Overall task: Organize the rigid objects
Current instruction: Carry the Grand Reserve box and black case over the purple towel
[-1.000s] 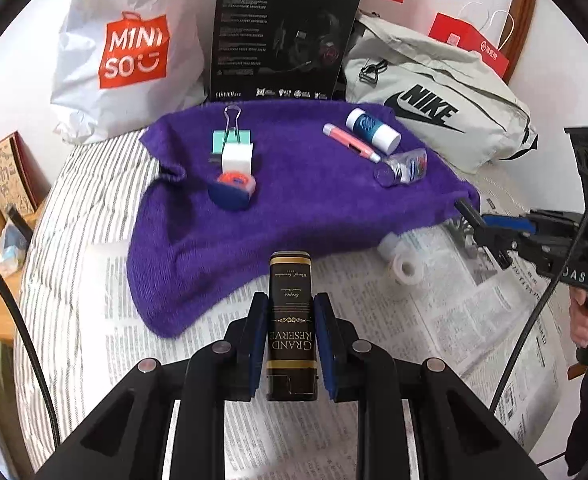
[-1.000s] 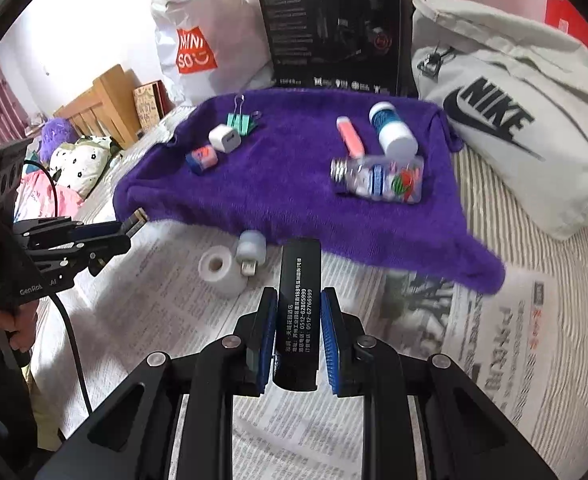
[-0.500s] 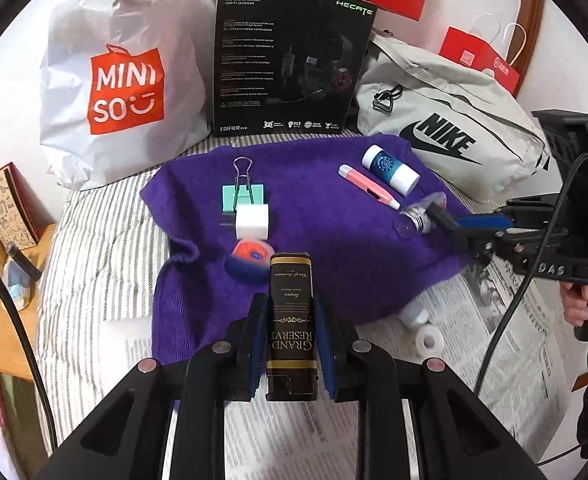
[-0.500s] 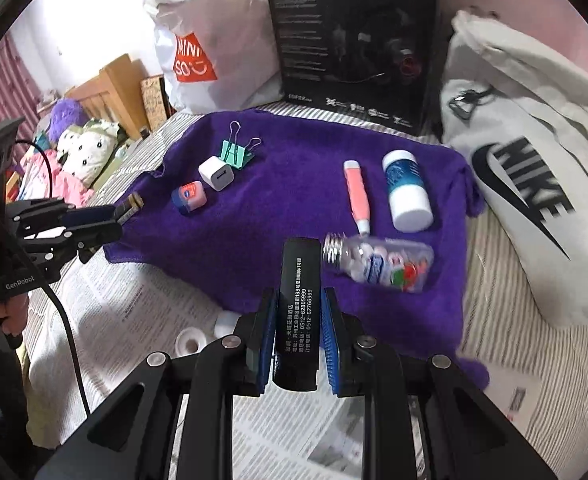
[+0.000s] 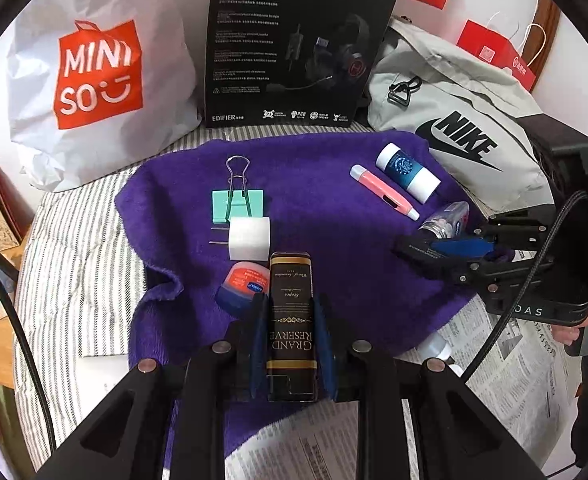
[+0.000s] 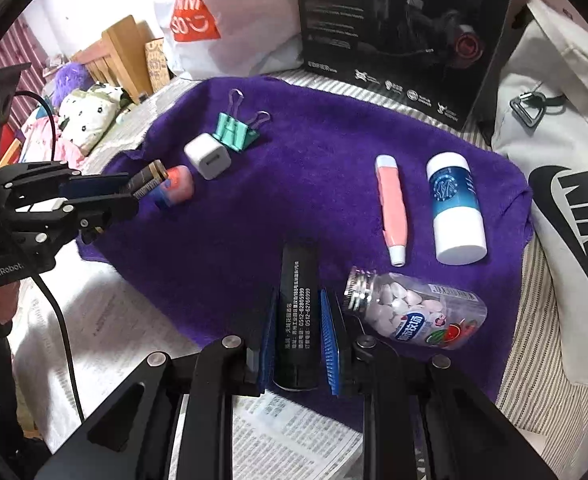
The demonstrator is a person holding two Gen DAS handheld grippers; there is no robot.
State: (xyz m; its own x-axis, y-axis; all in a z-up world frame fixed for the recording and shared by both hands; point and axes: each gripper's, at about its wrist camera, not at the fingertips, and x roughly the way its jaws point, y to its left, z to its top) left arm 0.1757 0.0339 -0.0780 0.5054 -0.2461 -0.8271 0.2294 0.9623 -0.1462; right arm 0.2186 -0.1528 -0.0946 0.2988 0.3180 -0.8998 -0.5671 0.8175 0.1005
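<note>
- left tool [image 5: 290, 312] pinching the Grand Reserve box [image 5: 290, 320], which hides half the lip balm tin [image 5: 239, 286] at 9 o'clock
- right tool [image 6: 297, 320] pinching a black box [image 6: 297, 312], its lower end hidden between the pads

Both fisheye views are brightly and evenly lit; straight edges are bent toward a dark circular rim. Glare is seen on the glossy white plastic shopping bag [image 5: 93, 80] at ten o'clock; shadows are soft.
</note>
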